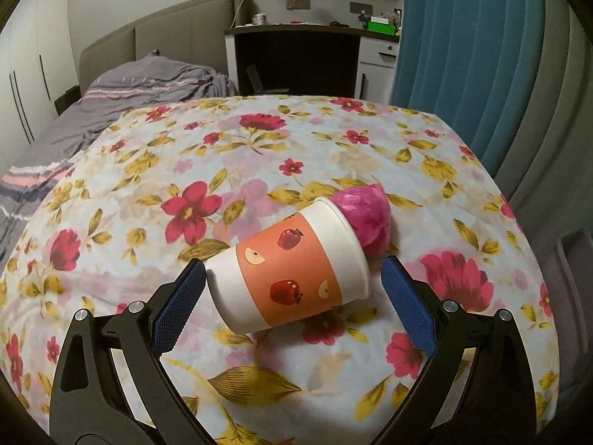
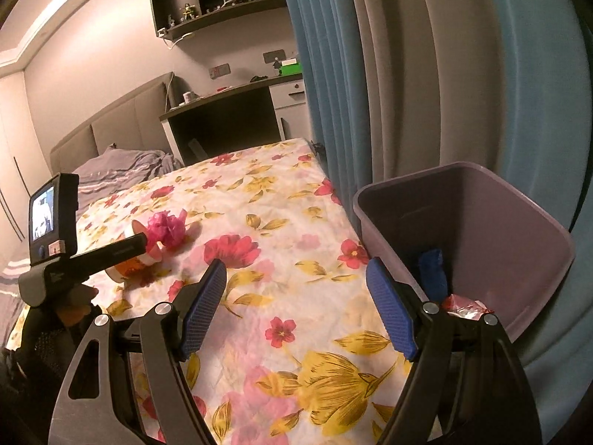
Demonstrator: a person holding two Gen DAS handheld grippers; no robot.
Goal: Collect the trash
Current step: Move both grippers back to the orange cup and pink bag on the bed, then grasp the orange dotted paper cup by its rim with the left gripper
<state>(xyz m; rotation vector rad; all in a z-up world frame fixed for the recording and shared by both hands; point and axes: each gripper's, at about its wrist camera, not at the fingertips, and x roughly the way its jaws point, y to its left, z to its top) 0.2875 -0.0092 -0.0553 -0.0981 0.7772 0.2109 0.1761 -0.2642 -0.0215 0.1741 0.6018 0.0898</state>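
Straddling the paper cup (image 1: 292, 272) at the lower centre of the left wrist view, the left gripper (image 1: 292, 285) has its blue pads spread wide, one just beside the cup's base and the other near its rim, neither clearly pressing on it. The cup lies on its side on the flowered cloth (image 1: 207, 155), with a crumpled pink bag (image 1: 367, 218) bulging from its mouth toward the upper right.

In the right wrist view the right gripper (image 2: 296, 307) is also spread wide and holds nothing, hanging over the cloth at the lower centre. Just beyond its right finger stands the purple bin (image 2: 519, 244), beside the table's edge at the right of the frame.

Judging by the bin, the task is partly done: something blue (image 2: 431, 267) and a red-and-silver wrapper (image 2: 465, 306) already lie inside. The cup and pink bag are still left to collect.

Whether the bag is stuffed inside the cup or only lies against its mouth is hard to tell. The bin's floor is cut off by the right gripper's own frame, so other contents may be hidden. From the right wrist view, the left tool covers most of the cup.
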